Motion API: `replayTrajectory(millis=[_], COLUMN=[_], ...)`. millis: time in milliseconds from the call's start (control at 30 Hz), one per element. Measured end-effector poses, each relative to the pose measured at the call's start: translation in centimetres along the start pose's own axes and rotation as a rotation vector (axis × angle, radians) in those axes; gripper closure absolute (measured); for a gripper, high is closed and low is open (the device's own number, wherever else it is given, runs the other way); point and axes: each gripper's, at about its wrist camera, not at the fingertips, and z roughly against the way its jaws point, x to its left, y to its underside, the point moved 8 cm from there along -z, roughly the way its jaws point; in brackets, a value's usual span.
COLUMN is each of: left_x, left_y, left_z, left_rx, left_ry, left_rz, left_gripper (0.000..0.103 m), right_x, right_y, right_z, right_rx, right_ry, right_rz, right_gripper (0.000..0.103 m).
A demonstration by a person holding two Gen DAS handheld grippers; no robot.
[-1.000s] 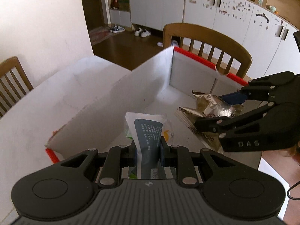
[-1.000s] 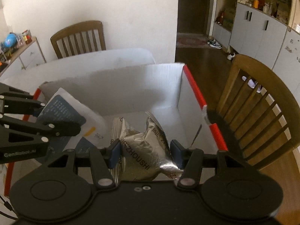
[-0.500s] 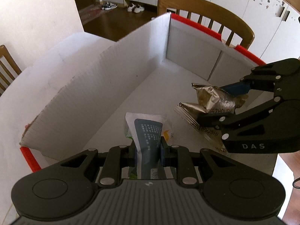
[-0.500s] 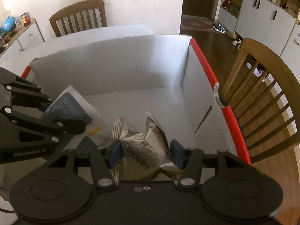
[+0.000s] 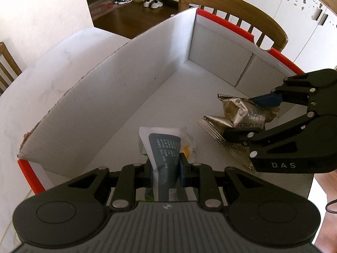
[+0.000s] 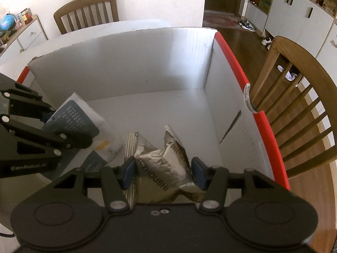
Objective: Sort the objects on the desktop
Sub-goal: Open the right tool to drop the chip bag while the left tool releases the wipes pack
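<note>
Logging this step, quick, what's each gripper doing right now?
Left gripper: closed on the white and blue-grey packet.
Right gripper: closed on the silver foil snack bag.

White table carrying one large open cardboard box.

The table (image 5: 52,67) has a pale, faintly marbled top with a rounded far edge. A white corrugated box (image 5: 118,88) with red-trimmed rims sits directly on it and fills most of the surface, its right side at the table's right edge, beside a wooden chair (image 6: 299,97). A second wooden chair (image 6: 86,10) stands at the table's far edge.
</note>
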Motion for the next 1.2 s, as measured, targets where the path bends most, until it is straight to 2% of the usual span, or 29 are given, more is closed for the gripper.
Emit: replayTrajectory(millis=[200, 267, 300, 333, 367, 400, 900, 1200], left_x=[0.0, 0.0, 0.0, 0.0, 0.0, -0.1, -0.3, -0.5], left_y=[0.1, 0.2, 0.2, 0.2, 0.2, 0.1, 0.2, 0.9], left_z=[0.2, 0.2, 0.3, 0.5, 0.7, 0.9, 4.4, 7.5], left_rx=[-0.004, -0.005, -0.007, -0.013, -0.023, -0.037, -0.120, -0.180], left_ry=[-0.009, -0.013, -0.014, -0.015, -0.017, -0.018, -0.014, -0.009], left_rz=[-0.003, -0.004, -0.003, -0.004, -0.007, -0.011, 0.015, 0.042], left_gripper=[0.076, 0.071, 0.059, 0.036, 0.029, 0.027, 0.027, 0.027], right_x=[0.1, 0.1, 0.1, 0.1, 0.1, 0.1, 0.2, 1.2], right_y=[0.0, 0.0, 0.0, 0.0, 0.0, -0.1, -1.2, -1.5], right_z=[0.1, 0.3, 0.4, 0.5, 0.5, 0.7, 4.3, 8.1], right_rx=[-0.003, -0.008, -0.013, -0.018, -0.020, -0.023, -0.085, -0.147], right_ry=[0.013, 0.018, 0.019, 0.019, 0.020, 0.020, -0.005, -0.048], right_rz=[0.007, 0.007, 0.002, -0.001, -0.001, -0.001, 0.000, 0.003], right_gripper=[0.046, 0.041, 0.039, 0.038, 0.038, 0.038, 0.038, 0.038])
